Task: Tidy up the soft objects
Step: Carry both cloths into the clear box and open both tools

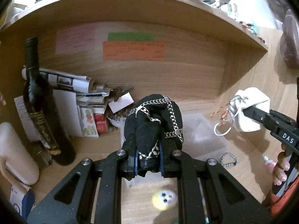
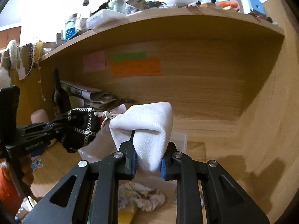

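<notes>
My left gripper (image 1: 148, 163) is shut on a black fabric pouch with silver chain trim (image 1: 155, 123) and holds it above the desk; the pouch also shows in the right wrist view (image 2: 78, 128). My right gripper (image 2: 148, 165) is shut on a white drawstring cloth pouch (image 2: 147, 128), which shows in the left wrist view (image 1: 248, 108) at the right. A clear plastic box (image 1: 201, 130) sits on the desk under both pouches. A small yellow and white plush toy (image 1: 164, 199) lies below the left gripper. A patterned soft cloth (image 2: 142, 196) lies under the right gripper.
A dark wine bottle (image 1: 39, 108) and a pile of papers and cartons (image 1: 84, 100) stand at the left under the wooden shelf (image 1: 149, 1). A cream mug (image 1: 13, 153) is at far left. A small metal ring (image 1: 229, 159) lies on the desk.
</notes>
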Available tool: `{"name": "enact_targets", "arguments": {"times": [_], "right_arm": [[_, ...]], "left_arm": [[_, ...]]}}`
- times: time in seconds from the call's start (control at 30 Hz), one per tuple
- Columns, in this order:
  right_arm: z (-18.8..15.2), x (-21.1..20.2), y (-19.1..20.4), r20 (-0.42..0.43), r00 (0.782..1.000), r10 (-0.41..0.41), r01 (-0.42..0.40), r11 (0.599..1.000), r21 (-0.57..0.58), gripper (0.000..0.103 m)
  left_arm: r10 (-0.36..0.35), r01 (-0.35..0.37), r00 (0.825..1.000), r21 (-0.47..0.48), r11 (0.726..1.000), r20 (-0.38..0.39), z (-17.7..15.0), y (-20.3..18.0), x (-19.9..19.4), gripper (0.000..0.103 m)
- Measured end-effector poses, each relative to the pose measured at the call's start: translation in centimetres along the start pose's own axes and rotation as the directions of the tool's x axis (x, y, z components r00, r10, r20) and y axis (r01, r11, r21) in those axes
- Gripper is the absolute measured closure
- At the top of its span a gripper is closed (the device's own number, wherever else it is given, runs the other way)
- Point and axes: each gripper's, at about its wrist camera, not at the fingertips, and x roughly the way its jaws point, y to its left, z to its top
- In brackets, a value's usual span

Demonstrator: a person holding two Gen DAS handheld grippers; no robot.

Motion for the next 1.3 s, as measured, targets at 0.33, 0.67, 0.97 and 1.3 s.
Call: {"name": "enact_targets", "arguments": {"times": [0.33, 0.67, 0.97, 1.3], "right_arm": [[0.1, 6.1, -0.8, -0.112, 0.993, -0.046, 0.045, 0.999, -0.013, 0.086], [-2.6, 12.2, -1.3, -0.296, 0.953, -0.057, 0.047, 0.998, -0.042, 0.085], [-4.4, 14.6, -1.4, -0.392, 0.919, -0.040, 0.018, 0.998, -0.061, 0.085], [-4.6, 13.8, -0.9, -0.385, 0.922, -0.040, 0.015, 0.998, -0.066, 0.061]], "left_arm": [[-0.005, 0.002, 0.993, -0.022, 1.000, -0.116, 0.2, 1.2, 6.2, 0.087], [-0.003, 0.013, 0.965, 0.035, 0.999, -0.264, -1.4, 0.5, 11.1, 0.087], [-0.026, 0.044, 0.948, 0.048, 0.998, -0.318, -2.2, -0.3, 13.0, 0.085], [-0.049, 0.057, 0.957, 0.019, 0.998, -0.287, -1.3, 0.0, 11.1, 0.060]]}}
